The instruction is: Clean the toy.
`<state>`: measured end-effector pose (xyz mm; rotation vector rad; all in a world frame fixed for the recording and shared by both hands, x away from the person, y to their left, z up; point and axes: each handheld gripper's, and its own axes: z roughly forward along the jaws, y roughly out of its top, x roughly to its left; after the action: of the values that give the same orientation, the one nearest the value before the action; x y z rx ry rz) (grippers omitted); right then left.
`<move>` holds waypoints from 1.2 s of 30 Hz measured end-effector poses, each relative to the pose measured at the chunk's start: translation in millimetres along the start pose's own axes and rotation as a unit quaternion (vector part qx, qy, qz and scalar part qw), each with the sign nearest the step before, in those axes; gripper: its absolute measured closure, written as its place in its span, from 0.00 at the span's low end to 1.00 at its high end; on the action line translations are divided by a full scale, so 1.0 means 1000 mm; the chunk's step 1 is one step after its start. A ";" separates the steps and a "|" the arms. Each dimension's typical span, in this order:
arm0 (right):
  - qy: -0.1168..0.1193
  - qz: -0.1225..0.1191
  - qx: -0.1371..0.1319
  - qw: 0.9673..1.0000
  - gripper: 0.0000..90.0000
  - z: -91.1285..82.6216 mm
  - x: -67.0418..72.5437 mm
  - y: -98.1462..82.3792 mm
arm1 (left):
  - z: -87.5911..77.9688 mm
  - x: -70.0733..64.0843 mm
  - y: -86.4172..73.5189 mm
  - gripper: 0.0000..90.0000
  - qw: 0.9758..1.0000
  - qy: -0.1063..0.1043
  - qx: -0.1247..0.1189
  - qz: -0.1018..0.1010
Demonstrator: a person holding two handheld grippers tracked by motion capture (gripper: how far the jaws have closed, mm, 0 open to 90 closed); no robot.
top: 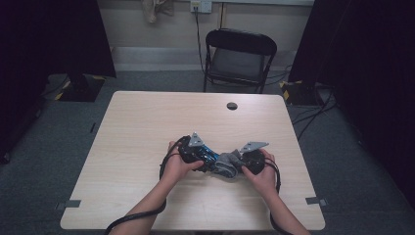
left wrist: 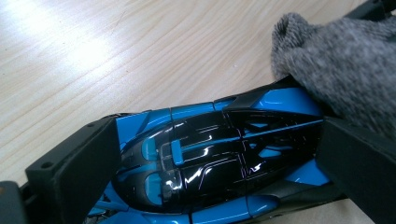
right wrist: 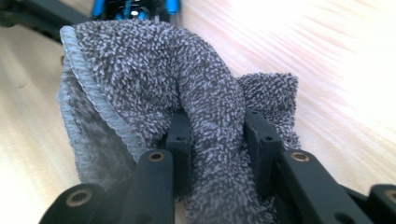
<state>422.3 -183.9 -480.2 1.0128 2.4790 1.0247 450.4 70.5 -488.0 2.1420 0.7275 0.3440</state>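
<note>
My left gripper (top: 211, 157) clamps a glossy blue-and-black toy car (left wrist: 210, 158) across its flanks, both black pads pressed to the bodywork so that the roof faces up and stays open to wiping. My right gripper (right wrist: 217, 140) has its jaws drawn narrow on a fold of grey terry cloth (right wrist: 154, 88), bunched so that a thick pad of pile projects past the fingertips (right wrist: 180, 140); in the left gripper view the cloth (left wrist: 341, 65) lies against the car's far end at two o'clock. Seen from above, car and cloth (top: 228, 163) meet between my hands, slightly toward six o'clock from the middle of the pale wooden table (top: 147, 127), with the car on the nine o'clock side and the cloth on the three o'clock side. I judge the work to be cleaning the car, one tool holding and the other rubbing. A round cable hole (top: 232, 105) lies at twelve o'clock on the tabletop, and a black folding chair (top: 240, 56) stands beyond the far edge; neither obstructs. The only hindrance I judge likely is my own left pads, which cover part of the car's sides.
</note>
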 end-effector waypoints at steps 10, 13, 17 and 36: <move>-0.018 0.004 0.003 1.000 0.75 -0.007 -0.009 0.000 | 0.001 -0.003 0.000 0.00 1.000 -0.001 0.001 0.001; 0.000 -0.012 -0.006 1.000 0.75 -0.015 -0.005 0.000 | 0.001 -0.002 0.000 0.00 1.000 -0.002 0.001 0.000; 0.020 -0.038 -0.015 0.999 0.75 -0.028 0.005 -0.003 | 0.000 -0.002 0.001 0.00 1.000 -0.001 0.002 -0.001; 0.082 -0.079 0.003 0.994 0.75 -0.006 0.041 -0.004 | 0.000 -0.002 0.000 0.00 1.000 -0.002 -0.001 0.000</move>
<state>388.1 -160.2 -478.5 0.7479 2.6442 1.0890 448.8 69.1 -488.4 2.1401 0.7242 0.3403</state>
